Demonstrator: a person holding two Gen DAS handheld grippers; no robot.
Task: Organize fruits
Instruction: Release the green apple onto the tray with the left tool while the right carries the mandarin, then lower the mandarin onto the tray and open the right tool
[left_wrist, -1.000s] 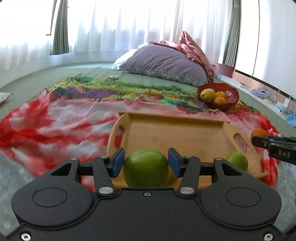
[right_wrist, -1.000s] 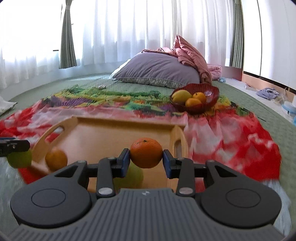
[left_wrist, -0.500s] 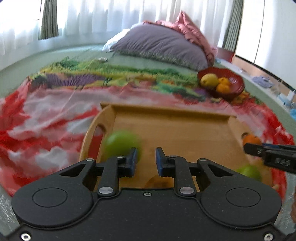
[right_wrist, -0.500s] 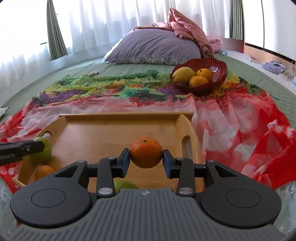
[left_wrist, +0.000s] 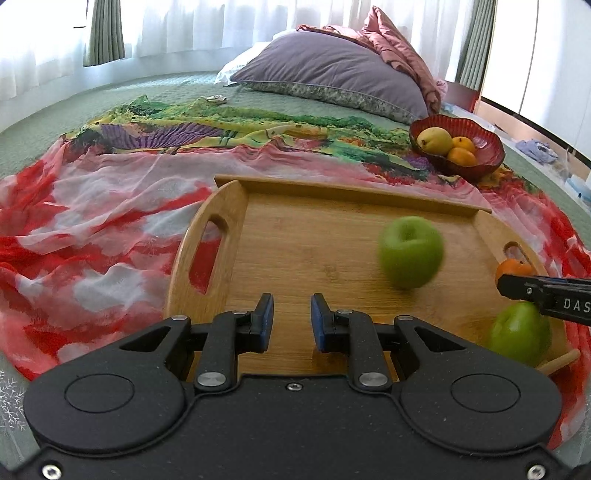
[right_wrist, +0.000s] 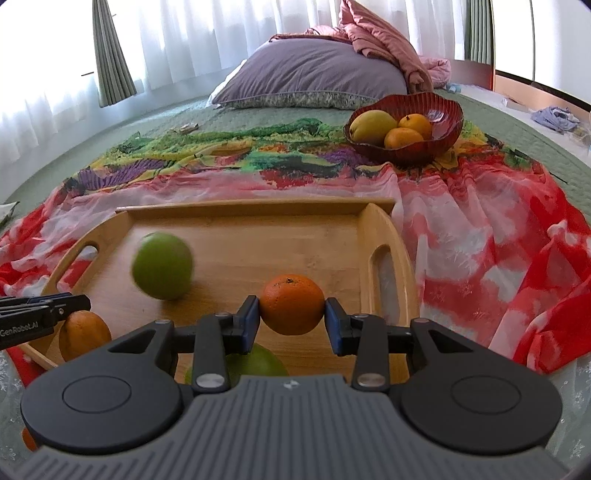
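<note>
A wooden tray (left_wrist: 314, 236) lies on a colourful cloth. A blurred green apple (left_wrist: 410, 252) sits loose on the tray; it also shows in the right wrist view (right_wrist: 162, 271). My left gripper (left_wrist: 291, 324) is empty, its jaws a narrow gap apart, over the tray's near edge. My right gripper (right_wrist: 291, 320) is shut on an orange (right_wrist: 291, 304) above the tray (right_wrist: 258, 236). A second green apple (left_wrist: 519, 334) and another orange (right_wrist: 84, 334) lie at the tray's near side. A red bowl (right_wrist: 443, 122) holds a yellow fruit and two oranges.
A purple pillow (left_wrist: 332, 74) and pink blanket lie at the back of the green bed. The cloth (left_wrist: 92, 206) spreads around the tray. Small clutter lies on the floor at the far right.
My left gripper let go of the green apple, which moved rightward across the tray. Its jaws closed to a narrow gap. My right gripper kept the orange and moved forward.
</note>
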